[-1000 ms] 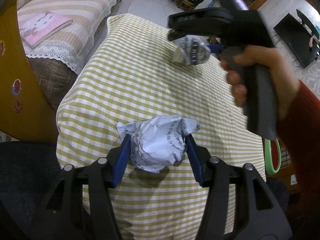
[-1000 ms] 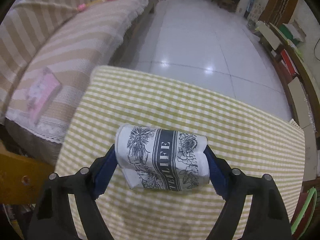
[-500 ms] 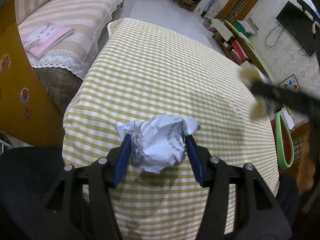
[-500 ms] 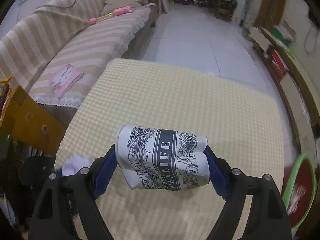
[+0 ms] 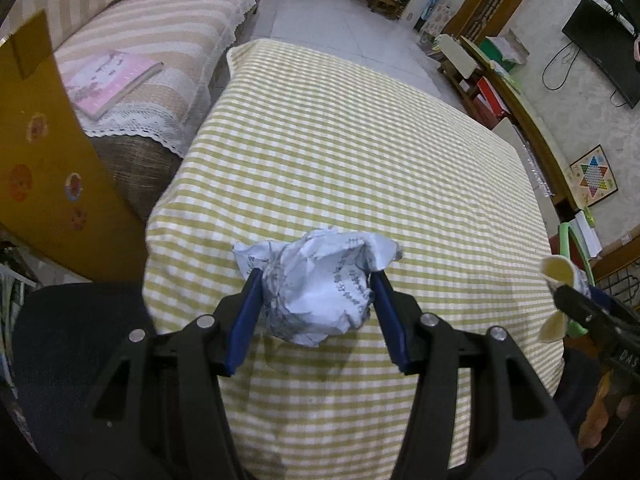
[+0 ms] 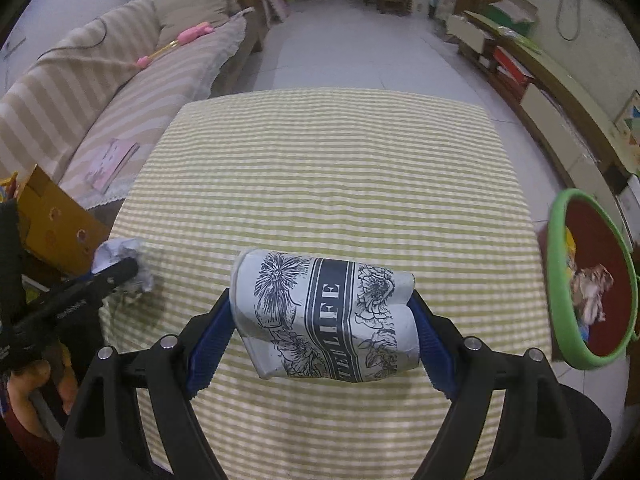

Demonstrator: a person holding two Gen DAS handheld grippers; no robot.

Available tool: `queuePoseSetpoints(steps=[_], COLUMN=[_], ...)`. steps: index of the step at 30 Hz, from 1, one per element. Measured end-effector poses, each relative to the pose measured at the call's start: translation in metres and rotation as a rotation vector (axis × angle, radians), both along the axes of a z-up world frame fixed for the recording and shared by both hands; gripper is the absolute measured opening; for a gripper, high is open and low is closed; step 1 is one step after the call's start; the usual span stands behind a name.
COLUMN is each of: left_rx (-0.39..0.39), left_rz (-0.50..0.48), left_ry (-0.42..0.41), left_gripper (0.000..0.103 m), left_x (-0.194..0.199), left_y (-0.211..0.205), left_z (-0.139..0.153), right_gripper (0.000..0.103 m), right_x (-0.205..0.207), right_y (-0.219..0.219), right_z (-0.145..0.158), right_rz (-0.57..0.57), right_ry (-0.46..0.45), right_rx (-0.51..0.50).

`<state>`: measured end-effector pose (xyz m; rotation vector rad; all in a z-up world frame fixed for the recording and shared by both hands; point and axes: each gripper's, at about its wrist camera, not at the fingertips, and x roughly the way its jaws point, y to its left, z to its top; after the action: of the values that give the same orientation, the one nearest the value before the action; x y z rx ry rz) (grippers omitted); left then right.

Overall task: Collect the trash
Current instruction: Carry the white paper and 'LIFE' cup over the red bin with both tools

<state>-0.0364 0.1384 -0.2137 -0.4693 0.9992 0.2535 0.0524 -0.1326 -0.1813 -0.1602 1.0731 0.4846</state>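
The left gripper (image 5: 316,300) clamps a crumpled ball of printed white paper (image 5: 316,286) between its two blue pads (image 5: 245,320), holding it above the near part of a table covered in a yellow-green and white checked cloth (image 5: 340,152). At the right edge, past the table's corner, the right gripper's (image 5: 560,296) black tip shows, gripping something pale with a cream inside, perhaps a crushed paper cup (image 5: 558,280); the edge distortion makes it hard to tell. Just behind it is a green rim (image 5: 574,236). To the left stands a striped sofa (image 5: 160,28) with a pink book (image 5: 110,80) lying on it.
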Motion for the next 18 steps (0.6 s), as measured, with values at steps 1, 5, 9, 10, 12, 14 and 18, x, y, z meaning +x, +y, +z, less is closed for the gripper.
queuePoseSetpoints(steps=[1, 5, 9, 10, 12, 14, 18], left_rx=[0.01, 0.017, 0.032, 0.033, 0.026, 0.024, 0.052], left_rz=[-0.001, -0.006, -0.043, -0.055, -0.077, -0.103, -0.173], left_ry=[0.004, 0.002, -0.028, -0.037, -0.058, -0.075, -0.096], left_gripper=[0.052, 0.052, 0.052, 0.052, 0.052, 0.052, 0.052], left_x=[-0.001, 0.001, 0.013, 0.017, 0.025, 0.032, 0.048], left_y=[-0.001, -0.005, -0.018, -0.022, -0.028, -0.039, -0.061], left_z=[0.002, 0.011, 0.026, 0.03, 0.036, 0.042, 0.051], right_gripper=[0.08, 0.08, 0.08, 0.08, 0.08, 0.08, 0.08], right_x=[0.001, 0.003, 0.003, 0.004, 0.004, 0.004, 0.006], right_y=[-0.005, -0.025, -0.045, -0.049, -0.059, -0.065, -0.083], right_z=[0.001, 0.005, 0.012, 0.015, 0.02, 0.024, 0.029], right_rz=[-0.013, -0.062, -0.099, -0.105, -0.122, -0.135, -0.177], right_ry=[-0.004, -0.009, -0.028, -0.035, -0.053, -0.064, -0.08], right_rx=[0.002, 0.028, 0.045, 0.046, 0.048, 0.051, 0.05])
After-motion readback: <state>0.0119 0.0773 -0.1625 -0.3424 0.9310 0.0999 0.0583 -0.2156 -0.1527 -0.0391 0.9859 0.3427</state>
